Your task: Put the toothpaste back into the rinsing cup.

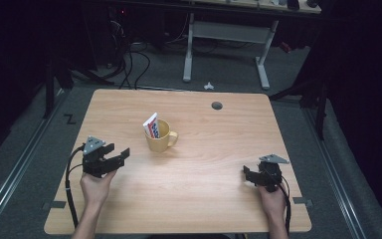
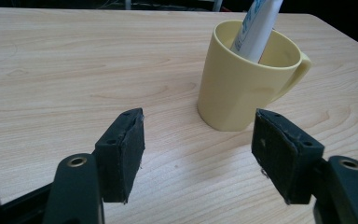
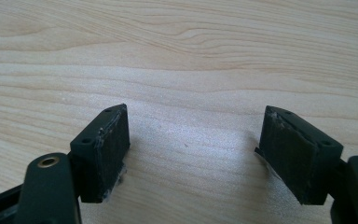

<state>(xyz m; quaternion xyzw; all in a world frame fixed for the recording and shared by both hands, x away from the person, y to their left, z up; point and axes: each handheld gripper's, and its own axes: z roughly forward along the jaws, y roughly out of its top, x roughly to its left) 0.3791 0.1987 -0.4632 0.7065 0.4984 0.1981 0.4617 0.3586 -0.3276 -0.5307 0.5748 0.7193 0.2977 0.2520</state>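
Near edge of the tabletop (image 1: pixel 189 209): left gripper (image 1: pixel 115 158) at the left side, jaws apart and empty, aimed at the mug (image 1: pixel 160 138); right gripper (image 1: pixel 248 175) near the right edge, jaws also apart over bare wood. Step in hand looks like the approach. Next move likely calls for advancing the left gripper to the mug. Mug is pale yellow, upright near the tabletop's centre, with a white toothpaste tube (image 1: pixel 151 124) leaning inside.

The tube's (image 2: pixel 257 29) top is cut off; the mug (image 2: pixel 242 88) hides its base
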